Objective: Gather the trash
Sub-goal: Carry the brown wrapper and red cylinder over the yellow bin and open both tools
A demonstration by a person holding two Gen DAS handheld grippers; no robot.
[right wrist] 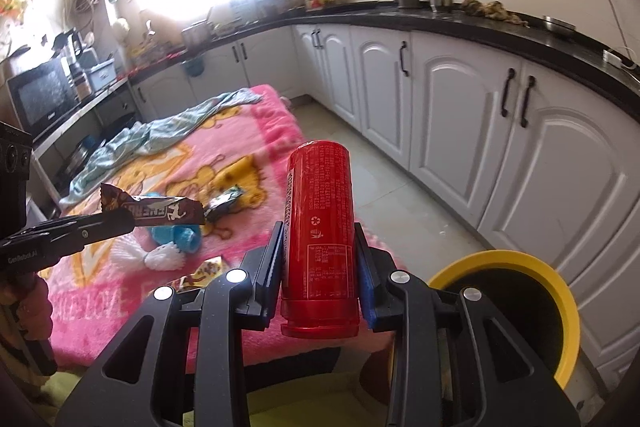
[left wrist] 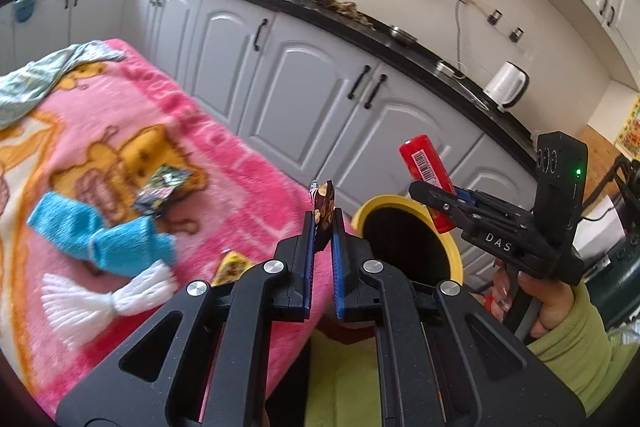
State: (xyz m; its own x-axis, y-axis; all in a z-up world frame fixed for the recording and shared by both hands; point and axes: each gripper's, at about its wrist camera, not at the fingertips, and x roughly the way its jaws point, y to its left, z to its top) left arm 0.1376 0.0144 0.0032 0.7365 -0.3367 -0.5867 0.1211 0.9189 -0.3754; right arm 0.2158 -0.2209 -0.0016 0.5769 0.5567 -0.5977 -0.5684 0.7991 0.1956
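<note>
— What have you got in each hand?

— My right gripper is clamped on a red can, a smooth, glossy cylinder standing upright between the blue ribbed pads, with fine white print, a recycling mark and a ridged rim at its bottom end. From my other side the same can shows a white barcode label and leans a little. My left gripper is pinched tight on a brown candy wrapper, thin crinkly foil standing on edge between the pads. Seen from the right, the wrapper stretches out flat, with white block letters and crimped ends.

— Where is the bin?

— The yellow bin sits near me on the right, round, with a thick smooth plastic rim and a dark inside. The can is held up just to its left, the wrapper further left, over the pink blanket's near edge.

— And what lies on the blanket?

— The blanket is thick, fuzzy fleece with orange bear cartoons. On it lie a blue knitted piece with a white yarn tassel, a shiny dark foil packet beyond it, and a yellow wrapper close to my left fingers. A thin, rumpled pale green cloth is at the far end.

— Behind that?

— White panelled cabinets with black handles under a polished black counter.
</note>
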